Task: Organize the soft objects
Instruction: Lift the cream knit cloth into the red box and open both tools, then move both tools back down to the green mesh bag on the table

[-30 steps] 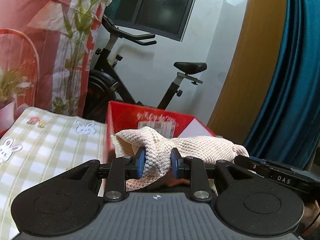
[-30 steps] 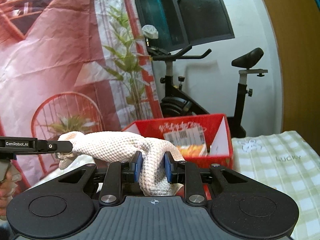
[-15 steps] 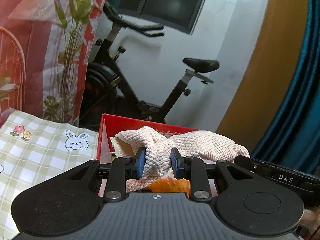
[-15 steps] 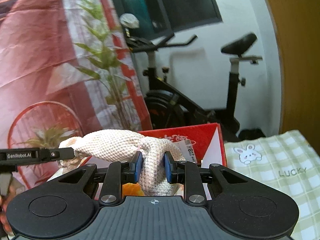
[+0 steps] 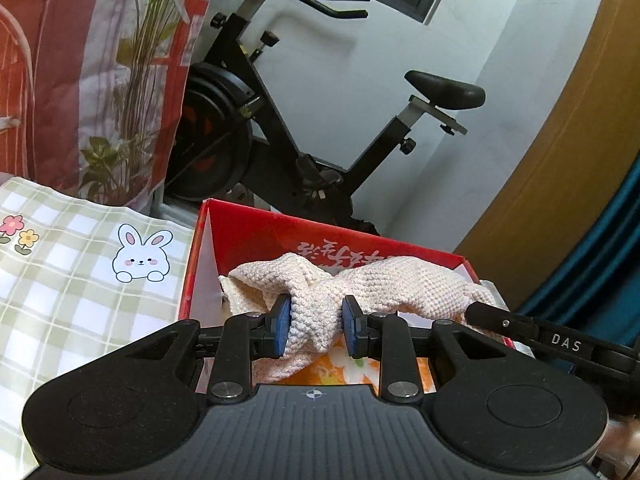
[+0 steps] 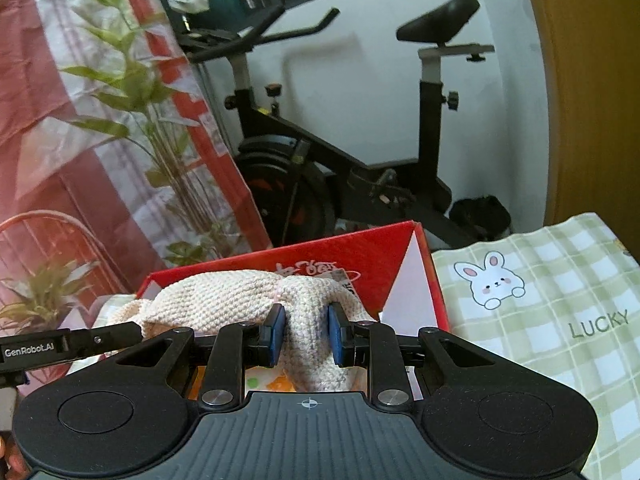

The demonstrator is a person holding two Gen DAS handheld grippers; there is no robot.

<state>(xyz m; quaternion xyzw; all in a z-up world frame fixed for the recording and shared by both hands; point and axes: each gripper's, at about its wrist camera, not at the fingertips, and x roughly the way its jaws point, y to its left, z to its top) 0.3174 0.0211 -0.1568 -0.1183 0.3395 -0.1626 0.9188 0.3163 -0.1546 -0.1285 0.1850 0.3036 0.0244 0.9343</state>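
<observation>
Knit cloth hangs over the red box, pinched at one end by the left hand-held gripper, at the other by the right hand-held gripper.

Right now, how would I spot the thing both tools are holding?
Find the red box in front of the exercise bike. Over it hangs a cream knitted cloth, pinched by the left gripper and right gripper. It's the only woolly, bumpy thing there.

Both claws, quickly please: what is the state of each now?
Left claw: closed on the cream crocheted cloth.
Right claw: closed on the same cloth.
</observation>
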